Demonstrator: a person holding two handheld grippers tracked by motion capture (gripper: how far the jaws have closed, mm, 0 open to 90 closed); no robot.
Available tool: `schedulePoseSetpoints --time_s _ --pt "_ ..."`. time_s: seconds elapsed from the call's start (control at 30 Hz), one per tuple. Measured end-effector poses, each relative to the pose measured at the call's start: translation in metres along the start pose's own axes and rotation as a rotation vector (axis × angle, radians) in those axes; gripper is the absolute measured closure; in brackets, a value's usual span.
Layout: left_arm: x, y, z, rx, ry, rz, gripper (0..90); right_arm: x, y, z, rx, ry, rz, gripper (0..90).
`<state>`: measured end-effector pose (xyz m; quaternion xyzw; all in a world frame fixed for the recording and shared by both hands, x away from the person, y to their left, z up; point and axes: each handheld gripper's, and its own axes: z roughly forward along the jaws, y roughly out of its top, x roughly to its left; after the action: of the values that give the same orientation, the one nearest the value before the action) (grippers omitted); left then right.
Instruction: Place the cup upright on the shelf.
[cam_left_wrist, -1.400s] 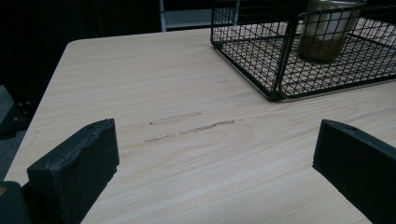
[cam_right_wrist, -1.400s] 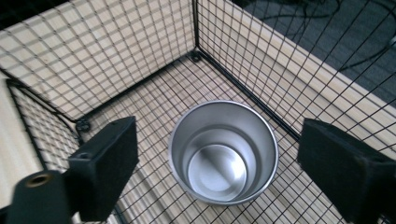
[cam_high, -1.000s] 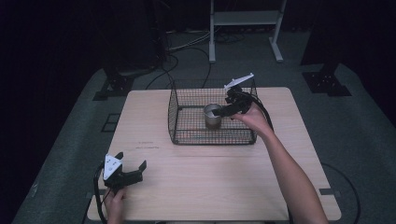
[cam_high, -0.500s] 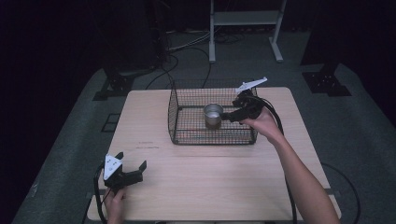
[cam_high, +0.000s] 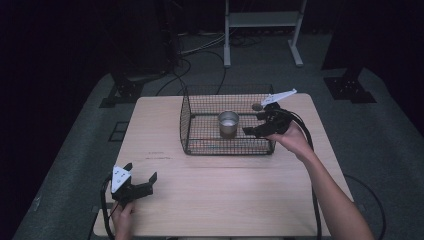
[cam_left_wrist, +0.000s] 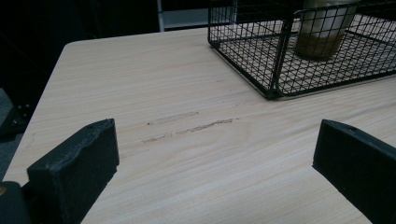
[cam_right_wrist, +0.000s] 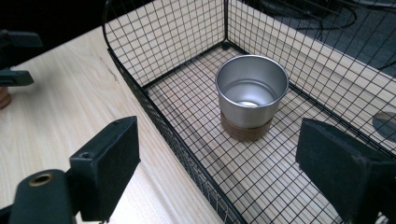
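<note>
At the near left corner of the bench (cam_high: 240, 195), the left gripper (cam_high: 142, 184) rested in the person's left hand (cam_high: 121, 217), its two fingers (cam_left_wrist: 74, 163) spread wide with nothing between them; two faint scuff marks (cam_left_wrist: 191, 126) crossed the wood just ahead of it. Farther in, one black wire basket (cam_high: 200, 142) stood at the middle of the far half of the bench, its wall toward the right edge open. Inside it stood one metal cup (cam_high: 229, 123), upright on one round wooden coaster (cam_right_wrist: 245, 133), clear of every wall. The right gripper (cam_high: 251, 130) hovered at the basket's open side, its two fingers (cam_right_wrist: 109, 161) wide apart and empty, aimed at the cup but short of touching it. One small round wooden disc (cam_high: 257, 106) lay just outside the basket's far right corner.
</note>
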<state>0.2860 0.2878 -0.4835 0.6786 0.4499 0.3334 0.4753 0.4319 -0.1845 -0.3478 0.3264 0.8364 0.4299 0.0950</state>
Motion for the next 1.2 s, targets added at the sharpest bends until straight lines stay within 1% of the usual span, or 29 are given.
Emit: schedulePoseSetpoints --time_s 0.1,0.33,0.43,0.53,0.6,0.67,0.83,1.07,1.2 --pt "0.000 0.000 0.000 0.000 0.000 0.000 0.0 0.000 -0.005 -0.006 -0.011 0.011 0.006 12.9" --pt "0.000 0.000 0.000 0.001 0.001 0.001 0.0 -0.001 -0.016 -0.017 -0.017 0.003 0.002 13.0" --pt "0.000 0.000 0.000 0.002 0.001 0.002 0.0 -0.002 -0.022 -0.021 -0.014 0.002 0.014 13.0" --pt "0.000 0.000 0.000 0.002 0.002 0.000 0.0 -0.003 -0.029 -0.024 -0.030 0.006 0.017 13.0" --pt "0.000 0.000 0.000 0.002 0.002 0.000 0.0 -0.003 -0.032 -0.026 -0.027 0.010 0.025 13.0" --pt "0.000 0.000 0.000 0.002 0.003 0.003 0.0 -0.003 -0.035 -0.027 -0.022 0.008 0.017 13.0" --pt "0.000 0.000 0.000 0.002 0.002 0.002 0.0 -0.002 -0.042 -0.030 -0.023 0.007 0.018 13.0" --pt "0.000 0.000 0.000 0.003 0.004 0.002 0.0 0.000 -0.052 -0.035 -0.038 0.010 0.025 13.1" --pt "0.000 0.000 0.000 0.003 0.005 0.002 0.0 -0.001 -0.059 -0.036 -0.040 0.002 0.031 13.1"
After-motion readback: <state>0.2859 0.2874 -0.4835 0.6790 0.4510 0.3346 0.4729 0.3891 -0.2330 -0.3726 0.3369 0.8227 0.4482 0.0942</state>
